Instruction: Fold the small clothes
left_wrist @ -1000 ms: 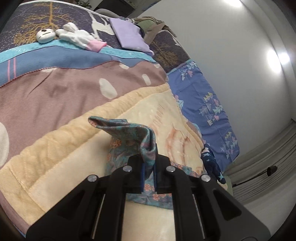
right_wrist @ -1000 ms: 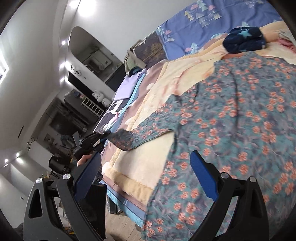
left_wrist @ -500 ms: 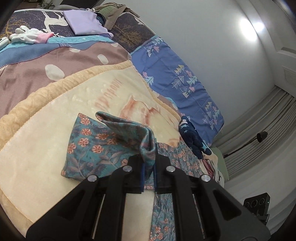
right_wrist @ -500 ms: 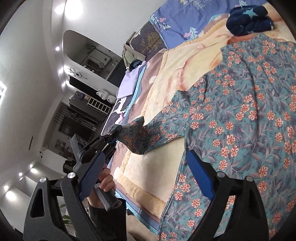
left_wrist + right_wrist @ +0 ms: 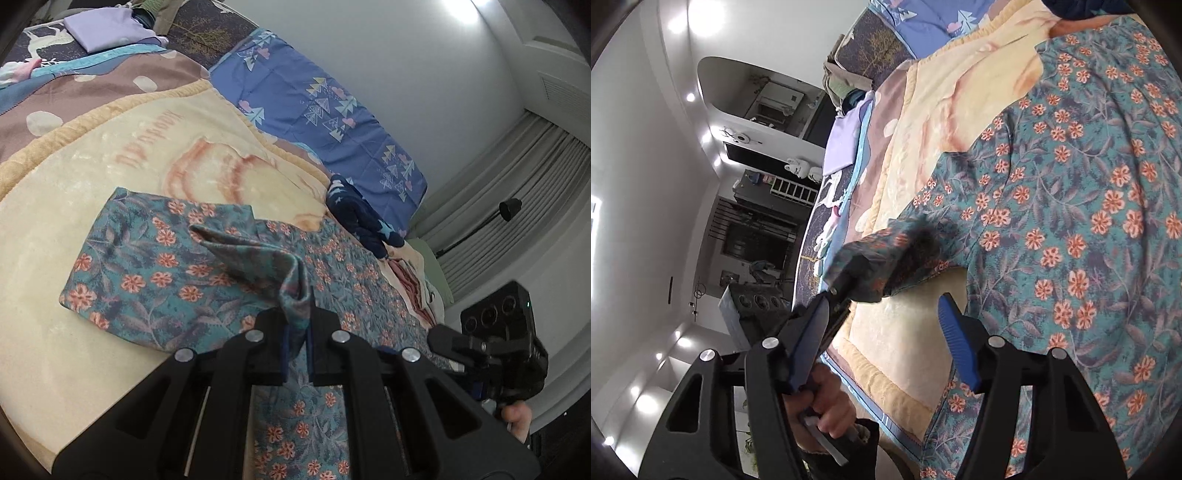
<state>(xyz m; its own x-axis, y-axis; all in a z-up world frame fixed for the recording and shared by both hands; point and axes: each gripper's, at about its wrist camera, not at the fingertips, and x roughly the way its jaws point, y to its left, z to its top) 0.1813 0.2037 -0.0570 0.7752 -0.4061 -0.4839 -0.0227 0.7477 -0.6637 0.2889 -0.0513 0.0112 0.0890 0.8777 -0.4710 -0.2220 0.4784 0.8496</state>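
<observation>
My left gripper is clamped tight on the cuff of a sleeve of the floral garment, a teal top printed with orange flowers; the pinched cloth rises in a peak just above my blue pads. The sleeve lies doubled back on itself, and the rest of the garment is spread flat on the cream blanket, reaching the blanket's near edge. My right gripper hangs over that same near edge with its jaws partly apart, having just been closing; nothing is between its blue pads, which sit above bare blanket just beside the garment's body. A hand grips the left tool's handle, just off the blanket's near edge. Just past the garment, a folded dark blue item with pale stars rests on the blanket. Beyond the blanket's far edge lies a blue pillow against the white wall.
</observation>
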